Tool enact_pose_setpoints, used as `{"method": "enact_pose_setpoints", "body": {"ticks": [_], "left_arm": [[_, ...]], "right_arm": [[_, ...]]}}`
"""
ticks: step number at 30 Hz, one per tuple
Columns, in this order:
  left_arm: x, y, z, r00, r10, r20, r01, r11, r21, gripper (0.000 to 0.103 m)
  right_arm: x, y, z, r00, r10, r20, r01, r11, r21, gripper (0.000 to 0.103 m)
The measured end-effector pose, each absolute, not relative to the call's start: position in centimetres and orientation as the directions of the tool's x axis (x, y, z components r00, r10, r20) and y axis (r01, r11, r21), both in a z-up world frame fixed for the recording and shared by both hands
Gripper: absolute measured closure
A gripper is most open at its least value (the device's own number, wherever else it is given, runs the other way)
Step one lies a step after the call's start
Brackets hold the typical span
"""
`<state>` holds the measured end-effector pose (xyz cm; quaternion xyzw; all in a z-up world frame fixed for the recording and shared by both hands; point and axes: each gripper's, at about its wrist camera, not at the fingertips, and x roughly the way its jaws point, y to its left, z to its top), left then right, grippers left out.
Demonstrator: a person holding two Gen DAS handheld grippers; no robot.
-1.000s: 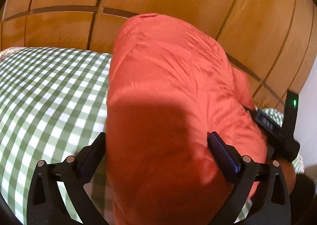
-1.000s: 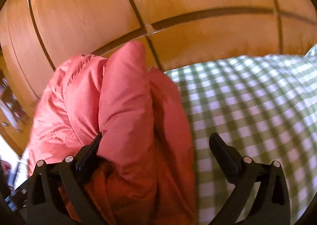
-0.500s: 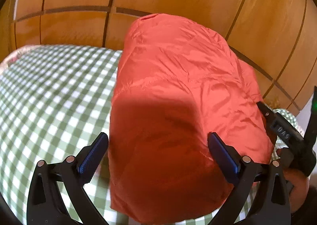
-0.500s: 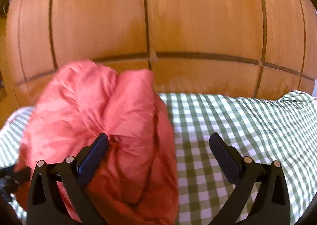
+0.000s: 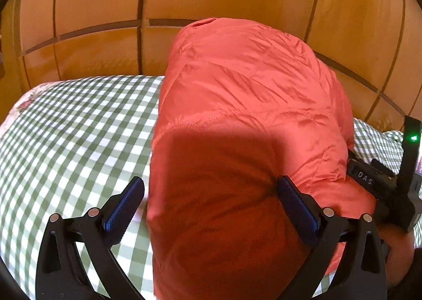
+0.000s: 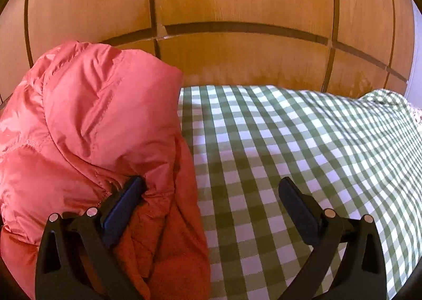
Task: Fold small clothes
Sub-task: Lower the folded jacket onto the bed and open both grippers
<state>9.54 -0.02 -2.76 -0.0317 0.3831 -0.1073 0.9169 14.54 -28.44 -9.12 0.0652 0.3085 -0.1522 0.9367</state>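
A puffy red jacket [image 5: 237,120] lies bundled on the green-and-white checked cloth [image 5: 73,125]. My left gripper [image 5: 211,207] is open, its fingers wide on either side of the jacket's near end; the right fingertip [image 5: 295,205] touches the fabric. In the right wrist view the jacket [image 6: 87,120] fills the left side. My right gripper [image 6: 211,206] is open too, with its left fingertip [image 6: 126,199] pushed into a fold of the jacket and the other fingertip over bare cloth. The right gripper's body [image 5: 382,186] shows beside the jacket in the left wrist view.
A wooden panelled wall [image 6: 224,4] rises straight behind the checked cloth [image 6: 303,147]. Floral fabric [image 5: 26,99] peeks out at the cloth's far left edge. A hand [image 5: 395,255] holds the right gripper at the lower right.
Both cameras have swung level and drawn back a little, showing more checked cloth. The jacket has settled into a lower bundle. Both grippers stay open.
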Motion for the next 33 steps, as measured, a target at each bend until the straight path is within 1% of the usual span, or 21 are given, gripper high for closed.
{"method": "enact_pose_setpoints", "body": {"ticks": [5,8,10,12,15,21,25,27,30,33], "left_arm": [[8.4,-0.1,-1.9,0.679,-0.163,-0.716,0.152,0.985,-0.08,0.003],[7.2,-0.1,-1.2,0.692,-0.131,-0.71,0.144,0.989,-0.043,0.003],[6.4,0.1,-0.9,0.7,-0.13,-0.702,0.141,0.989,-0.042,0.003],[5.6,0.4,-0.7,0.702,-0.142,-0.698,0.142,0.988,-0.058,0.003],[4.4,0.8,-0.4,0.704,-0.137,-0.696,0.132,0.989,-0.061,0.003],[1.4,1.4,0.4,0.746,-0.05,-0.664,0.091,0.995,0.028,0.003],[-0.9,2.1,0.5,0.764,0.0,-0.645,0.066,0.995,0.079,0.003],[-1.9,2.6,0.3,0.755,0.028,-0.655,0.046,0.994,0.097,0.003],[-2.9,3.6,0.1,0.733,0.017,-0.68,0.055,0.995,0.084,0.003],[-4.0,4.2,-0.1,0.725,0.032,-0.689,0.055,0.993,0.104,0.003]], "right_arm": [[13.1,-28.2,-7.9,0.764,-0.218,-0.607,0.328,0.942,0.075,0.002],[11.8,-28.2,-7.1,0.768,-0.182,-0.615,0.333,0.933,0.139,0.002],[10.8,-27.9,-6.4,0.775,-0.159,-0.612,0.325,0.931,0.169,0.002],[9.8,-27.5,-5.8,0.775,-0.159,-0.611,0.321,0.933,0.164,0.002],[7.6,-26.4,-4.9,0.799,-0.158,-0.58,0.295,0.944,0.149,0.002],[3.3,-23.7,-4.1,0.822,-0.143,-0.551,0.259,0.956,0.138,0.002],[1.2,-21.5,-4.6,0.813,-0.149,-0.564,0.25,0.963,0.105,0.002],[0.2,-20.5,-4.9,0.811,-0.159,-0.564,0.248,0.965,0.084,0.002],[-1.4,-19.1,-5.1,0.819,-0.132,-0.559,0.207,0.976,0.073,0.002],[-2.6,-18.2,-5.2,0.819,-0.121,-0.561,0.18,0.982,0.051,0.002]]}}
